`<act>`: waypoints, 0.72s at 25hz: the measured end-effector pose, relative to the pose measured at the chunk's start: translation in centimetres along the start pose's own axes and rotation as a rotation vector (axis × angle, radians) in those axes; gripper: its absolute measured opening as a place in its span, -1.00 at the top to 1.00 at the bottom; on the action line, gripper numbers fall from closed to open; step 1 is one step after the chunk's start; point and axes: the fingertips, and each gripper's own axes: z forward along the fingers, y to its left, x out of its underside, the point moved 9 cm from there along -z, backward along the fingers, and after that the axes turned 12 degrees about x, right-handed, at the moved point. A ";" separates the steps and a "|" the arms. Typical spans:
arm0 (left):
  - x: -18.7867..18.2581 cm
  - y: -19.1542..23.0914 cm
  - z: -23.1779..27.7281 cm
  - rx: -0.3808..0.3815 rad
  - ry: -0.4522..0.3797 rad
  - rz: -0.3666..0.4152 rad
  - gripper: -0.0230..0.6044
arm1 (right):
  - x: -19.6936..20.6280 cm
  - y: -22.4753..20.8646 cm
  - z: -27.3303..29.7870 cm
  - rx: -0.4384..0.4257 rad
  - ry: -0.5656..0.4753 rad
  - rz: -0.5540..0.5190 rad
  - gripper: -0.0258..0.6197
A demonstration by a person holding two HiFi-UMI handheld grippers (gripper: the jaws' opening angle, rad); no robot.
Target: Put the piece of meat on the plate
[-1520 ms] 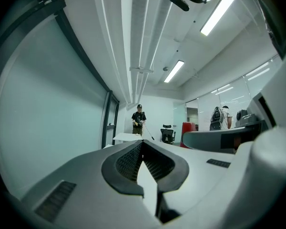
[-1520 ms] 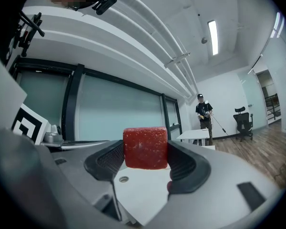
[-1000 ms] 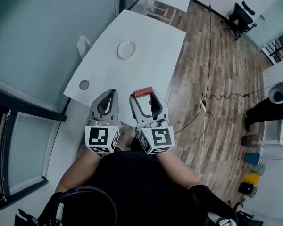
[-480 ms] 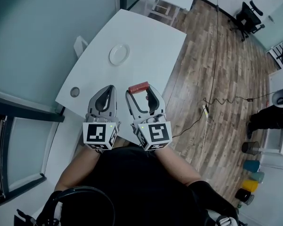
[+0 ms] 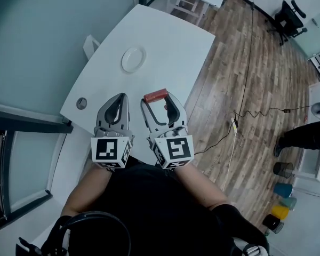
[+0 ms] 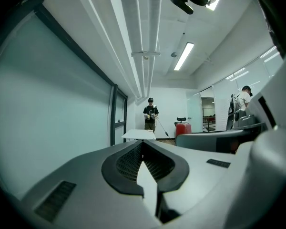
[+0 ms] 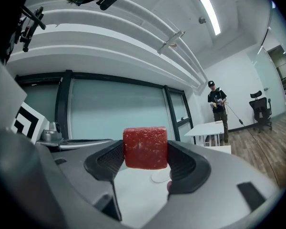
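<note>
A red block of meat (image 5: 156, 96) (image 7: 145, 147) is clamped between the jaws of my right gripper (image 5: 157, 98) (image 7: 145, 157), held over the near end of the white table (image 5: 170, 47). The white round plate (image 5: 133, 59) lies on the table well beyond both grippers; in the right gripper view the plate (image 7: 160, 177) shows just below the meat. My left gripper (image 5: 117, 104) (image 6: 144, 157) hangs beside the right one, jaws closed together with nothing between them.
A small grey disc (image 5: 81, 103) sits at the table's near left corner. A glass wall runs along the left. Wooden floor (image 5: 240, 79) with a cable lies right of the table. A person (image 6: 150, 114) stands far off by another white table.
Both grippers and the meat have shifted slightly left and toward the table in the head view; the plate appears a little closer. Neither gripper's hold changed.
</note>
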 end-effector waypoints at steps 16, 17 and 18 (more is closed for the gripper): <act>2.1 6.5 4.4 0.085 0.040 -0.061 0.92 | 0.3 1.4 7.3 0.079 0.056 -0.037 0.05; 2.2 7.1 4.8 0.086 0.042 -0.062 0.92 | 0.4 1.5 7.9 0.080 0.061 -0.039 0.05; 2.2 7.6 5.1 0.087 0.043 -0.059 0.92 | 0.5 1.7 8.5 0.083 0.064 -0.040 0.05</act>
